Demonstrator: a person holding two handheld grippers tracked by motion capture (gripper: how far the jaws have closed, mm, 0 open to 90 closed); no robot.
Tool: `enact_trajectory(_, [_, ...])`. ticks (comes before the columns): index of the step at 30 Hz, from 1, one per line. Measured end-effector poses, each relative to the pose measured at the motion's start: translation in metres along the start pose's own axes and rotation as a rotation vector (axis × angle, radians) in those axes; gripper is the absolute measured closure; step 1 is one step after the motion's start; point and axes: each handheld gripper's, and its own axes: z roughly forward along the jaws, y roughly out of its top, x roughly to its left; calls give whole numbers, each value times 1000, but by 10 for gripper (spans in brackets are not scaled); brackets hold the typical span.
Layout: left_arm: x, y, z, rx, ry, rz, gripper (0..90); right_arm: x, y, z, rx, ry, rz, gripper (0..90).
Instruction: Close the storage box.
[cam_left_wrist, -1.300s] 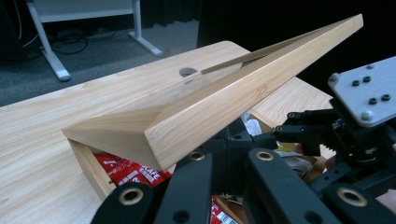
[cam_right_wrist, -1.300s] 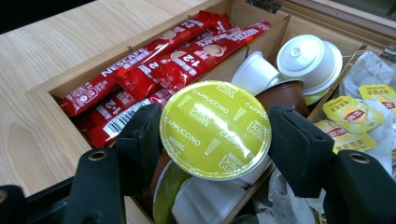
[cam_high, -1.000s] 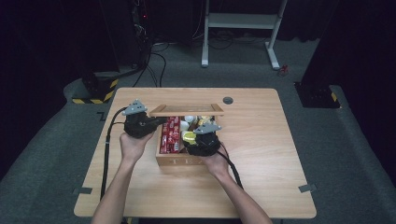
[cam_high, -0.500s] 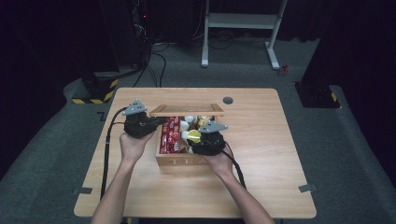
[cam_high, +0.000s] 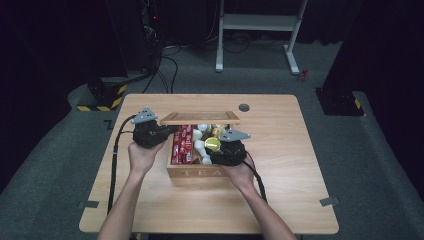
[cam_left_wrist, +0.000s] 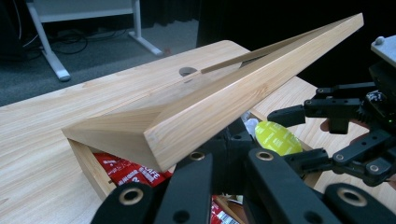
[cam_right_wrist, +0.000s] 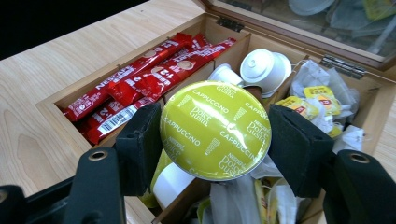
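Right tool (cam_right_wrist: 215, 135) clamps a round yellow-green foil-topped cappuccino capsule (cam_right_wrist: 215, 129) above the open wooden tea box (cam_high: 196, 172) on the light wooden worktop (cam_high: 280, 150). Left tool (cam_left_wrist: 224, 163) props the box's glazed wooden lid (cam_left_wrist: 219, 98); its jaw gap cannot be told.

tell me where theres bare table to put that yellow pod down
The table is bare to the right of the tea box, up to the far edge past the round hole, and along the near edge. The box is crowded: red sachets, white pods, tea bags. The right claw holds the pod.
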Motion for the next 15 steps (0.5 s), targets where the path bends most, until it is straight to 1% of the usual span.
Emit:
enact_trajectory(1, [0, 0, 0, -1, -3, -8, 900, -1, 0, -1, 1, -2, 4, 376])
enact_trajectory(3, [0, 0, 0, 1, -2, -4, 900, -2, -1, -3, 0, -6, 2, 376])
enact_trajectory(4, [0, 0, 0, 3, 0, 3, 900, -3, -1, -4, -1, -9, 9, 376])
enact_trajectory(6, [0, 0, 0, 2, -2, 0, 900, -4, -1, -5, -5, -9, 7, 376])
enact_trajectory(11, [0, 0, 0, 2, 0, 1, 900, -8, -2, -9, -18, -13, 16, 376])
enact_trajectory(12, [0, 0, 0, 2, -1, 0, 900, -9, -2, -11, -18, -13, 26, 377])
enact_trajectory(14, [0, -1, 0, -1, 0, 0, 900, -10, -2, -12, -20, -15, 21, 376])
enact_trajectory(15, [0, -1, 0, -2, 0, 0, 900, -10, -2, -13, -21, -16, 26, 376])
